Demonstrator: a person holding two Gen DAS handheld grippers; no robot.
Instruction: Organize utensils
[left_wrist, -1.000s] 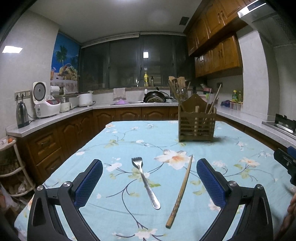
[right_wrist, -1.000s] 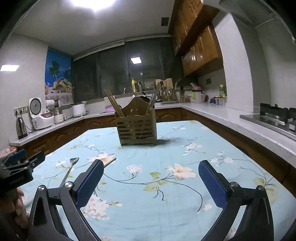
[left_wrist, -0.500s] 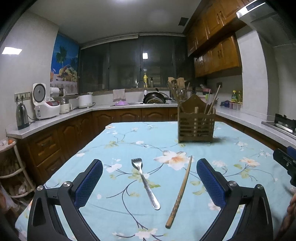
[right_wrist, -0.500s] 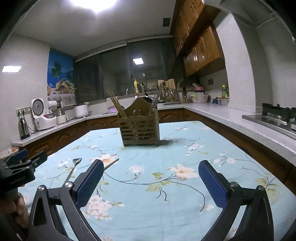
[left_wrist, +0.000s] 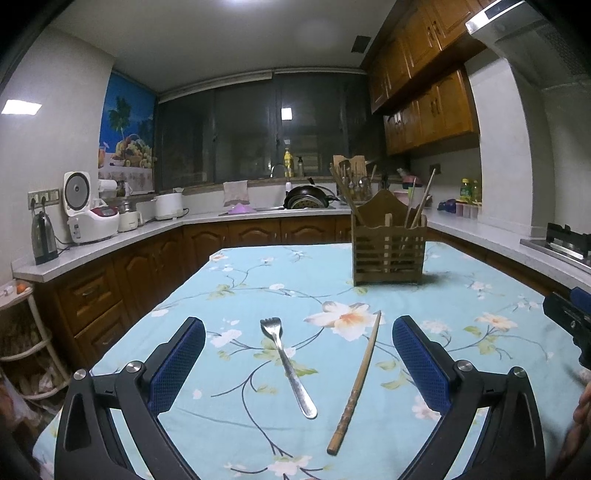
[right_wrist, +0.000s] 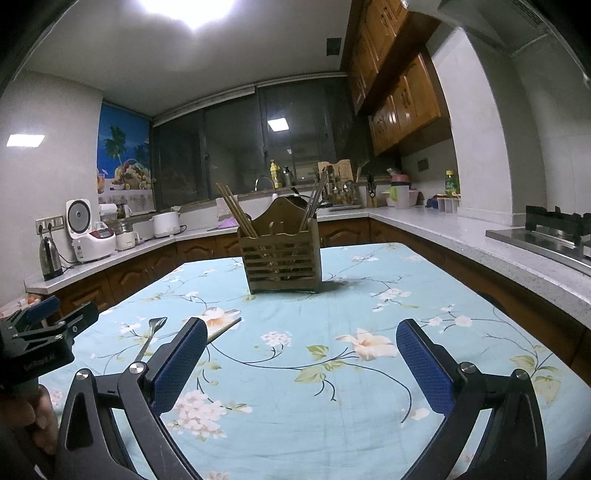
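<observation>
Two spread, empty tools (left_wrist: 298, 363) (right_wrist: 297, 363) face a steel fork (left_wrist: 287, 365) and bamboo chopstick (left_wrist: 356, 382).

left wrist: low over the near table edge, facing the far window, fork (left_wrist: 287, 365) lower centre | right wrist: same height, further right, same facing, caddy (right_wrist: 279, 256) mid-frame | shared: tablecloth (right_wrist: 332, 354), caddy (left_wrist: 387, 251), fork (right_wrist: 149, 338), counters; each view catches the other gripper at its side edge

Glossy metal fork (left_wrist: 288, 365), matt wooden chopstick (left_wrist: 356, 384), slatted wooden caddy (left_wrist: 387, 254), floral cloth tablecloth (left_wrist: 258, 280).
</observation>
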